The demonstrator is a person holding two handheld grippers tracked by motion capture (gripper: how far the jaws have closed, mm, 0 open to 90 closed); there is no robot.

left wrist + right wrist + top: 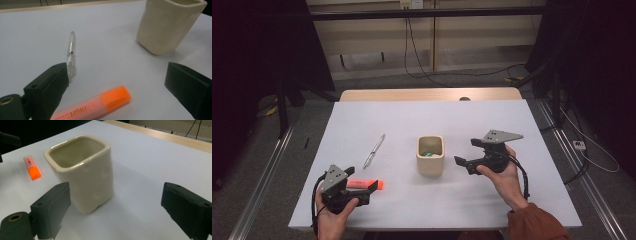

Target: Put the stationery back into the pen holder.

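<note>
A cream square cup (430, 161) stands mid-table with something green inside it. A clear pen (374, 150) lies to its left, and an orange highlighter (364, 184) lies nearer the front. My left gripper (362, 178) is open at the front left. The highlighter (100, 105) lies on the table between its jaws, untouched; the pen (71, 53) and cup (167, 25) lie beyond. My right gripper (467, 151) is open just right of the cup, pointing at it. The cup (85, 175) stands close ahead of its left jaw, with no contact, and the highlighter (32, 167) lies behind it.
The white table top (492, 120) has a wooden strip along its far edge (427, 94). Cables run over the floor beyond the table, and dark stands rise at both sides. A cable trails from each gripper toward the front edge.
</note>
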